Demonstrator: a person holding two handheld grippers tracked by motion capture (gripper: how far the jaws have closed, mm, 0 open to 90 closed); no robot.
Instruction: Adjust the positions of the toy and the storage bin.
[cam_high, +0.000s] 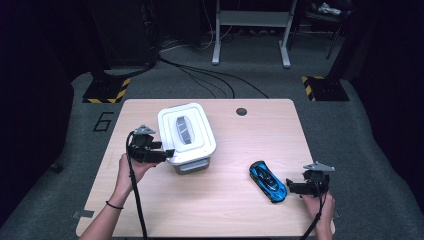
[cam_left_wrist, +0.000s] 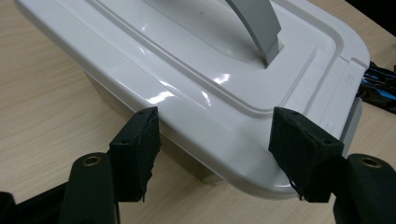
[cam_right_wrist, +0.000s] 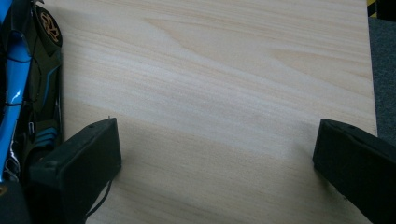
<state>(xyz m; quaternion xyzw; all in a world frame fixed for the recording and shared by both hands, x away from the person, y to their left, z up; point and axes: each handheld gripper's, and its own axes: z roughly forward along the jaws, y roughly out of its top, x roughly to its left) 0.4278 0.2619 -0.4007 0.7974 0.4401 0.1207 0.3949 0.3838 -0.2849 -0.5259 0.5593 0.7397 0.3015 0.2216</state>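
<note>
Holding a gripper in each hand, you work at a pale wooden bench (cam_high: 210, 200) seen from above.

Your left gripper (cam_high: 167, 154) sits at the near left corner of a white plastic box (cam_high: 192, 162) that stands on the left half of the bench. A white lid (cam_high: 197, 142) with a grey handle (cam_high: 184, 129) across its middle covers the box. In the left gripper view, the two black jaws straddle the rounded corner of that lid (cam_left_wrist: 224, 93). One jaw sits under the lid's overhanging rim against the side of the box, and the other rests at the lid's edge near the corner. The jaws are partly closed around the corner, but you cannot tell from this angle whether the pads actually press on the plastic. The grey handle (cam_left_wrist: 259, 28) rises from the lid's recessed centre.

Your right gripper (cam_high: 289, 187) rests low over the near right part of the bench, well apart from the box. Just beside it lies a blue and black toy car (cam_high: 267, 181), set at a slant with one end toward the gripper. In the right gripper view, the jaws stand wide apart with bare wood (cam_right_wrist: 210, 93) between them. The toy car (cam_right_wrist: 28, 93) lies along the outer side of one jaw, close to it and not between the jaws.

Dark grey floor (cam_high: 65, 165) surrounds the bench, with cables (cam_high: 210, 80) trailing behind it.
</note>
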